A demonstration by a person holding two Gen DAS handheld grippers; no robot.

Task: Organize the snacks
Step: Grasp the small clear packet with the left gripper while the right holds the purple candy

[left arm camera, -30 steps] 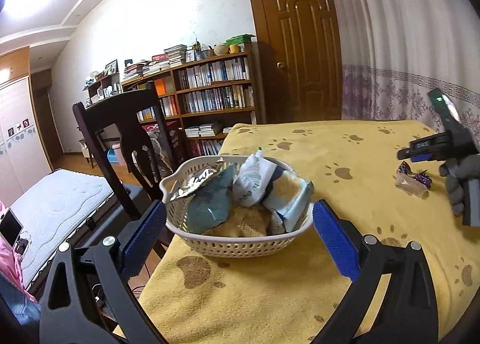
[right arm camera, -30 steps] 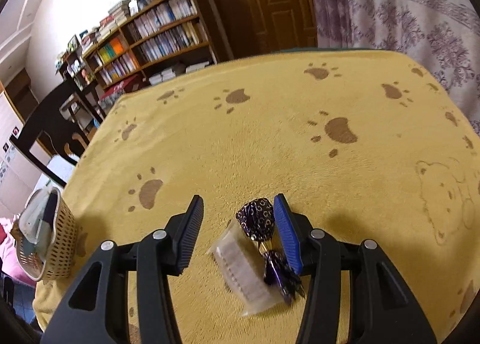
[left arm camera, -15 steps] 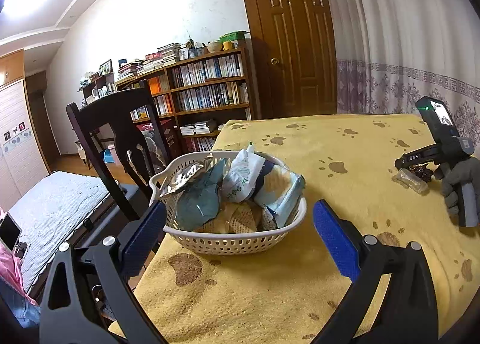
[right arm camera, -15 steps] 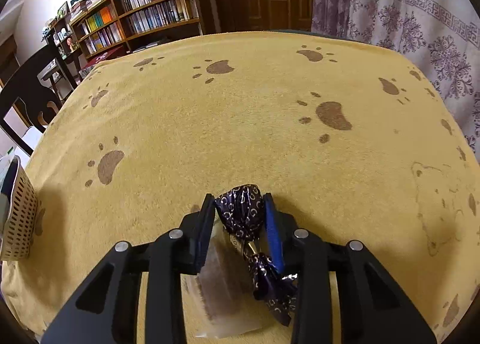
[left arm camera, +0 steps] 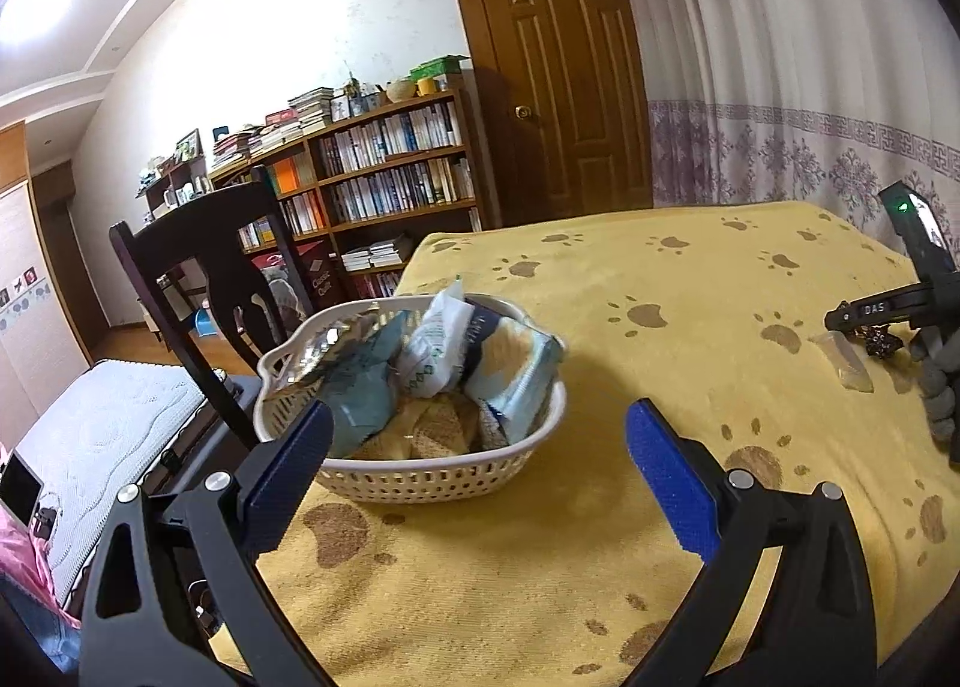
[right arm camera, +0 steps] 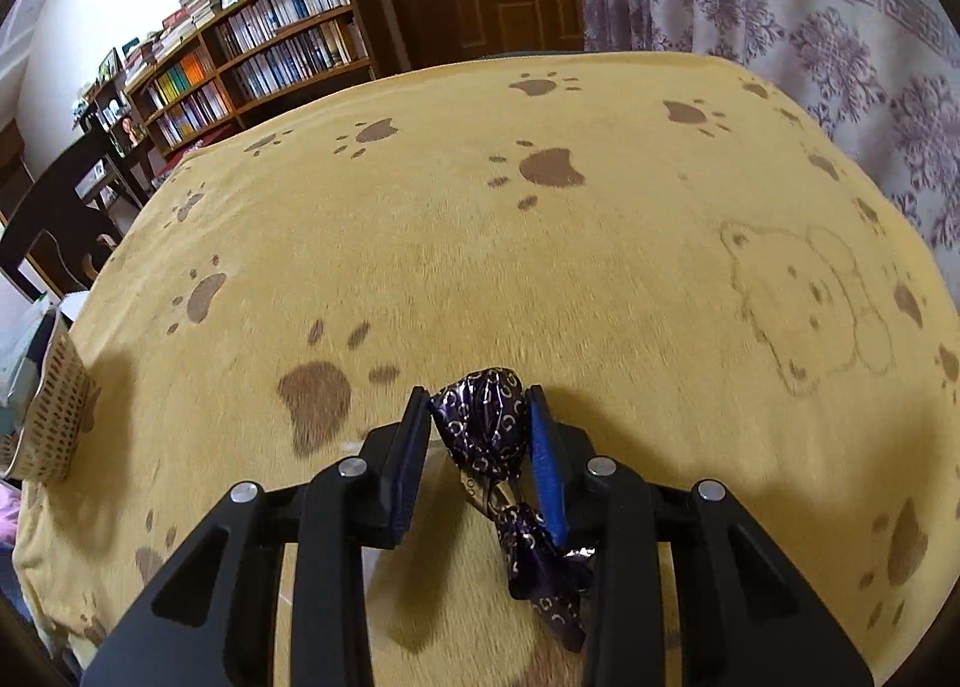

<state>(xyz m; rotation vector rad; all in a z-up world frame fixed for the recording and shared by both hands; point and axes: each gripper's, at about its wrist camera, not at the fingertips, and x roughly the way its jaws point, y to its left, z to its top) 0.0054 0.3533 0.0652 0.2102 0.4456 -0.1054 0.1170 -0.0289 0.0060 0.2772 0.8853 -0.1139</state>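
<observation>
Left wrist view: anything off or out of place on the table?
One clear-wrapped snack lies loose on the yellow cloth, outside the basket that holds the other packets. It sits beside the right gripper, shut on a purple foil candy. Nothing looks spilled or damaged.

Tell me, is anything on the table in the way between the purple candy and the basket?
Nothing visible is. The right gripper is shut on the purple candy, and only bare yellow tablecloth lies between it and the white basket.
</observation>
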